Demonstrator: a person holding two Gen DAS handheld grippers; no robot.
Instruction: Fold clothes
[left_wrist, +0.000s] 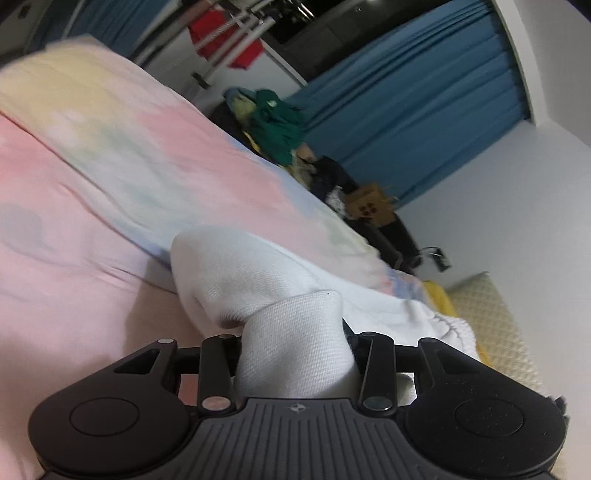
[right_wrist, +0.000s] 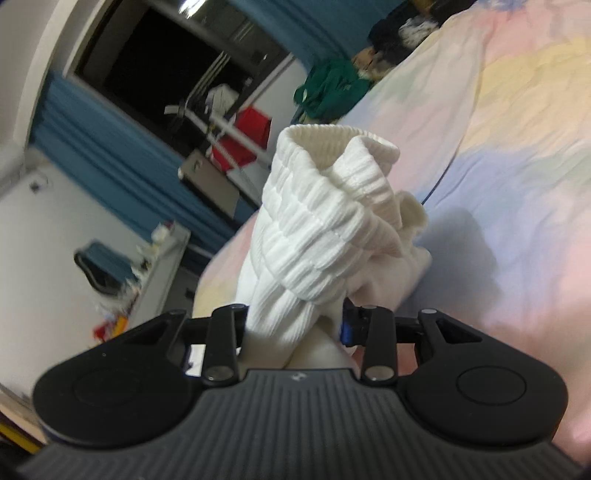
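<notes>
White garment (left_wrist: 258, 280) pinched by my left gripper (left_wrist: 295, 354) and right gripper (right_wrist: 295, 332).
Soft, light, limp knit; I would grip the ribbed waistband (right_wrist: 317, 206), which bunches less.

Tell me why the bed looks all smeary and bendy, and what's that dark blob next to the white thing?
Left wrist view: the pastel bedspread is smeared by motion blur, while the white garment near the lens stays sharper. Right wrist view: the dark blob is the shadow that the ribbed white cuff casts on the bedspread. Both views: the fisheye lens bends the blue curtains and walls.
</notes>
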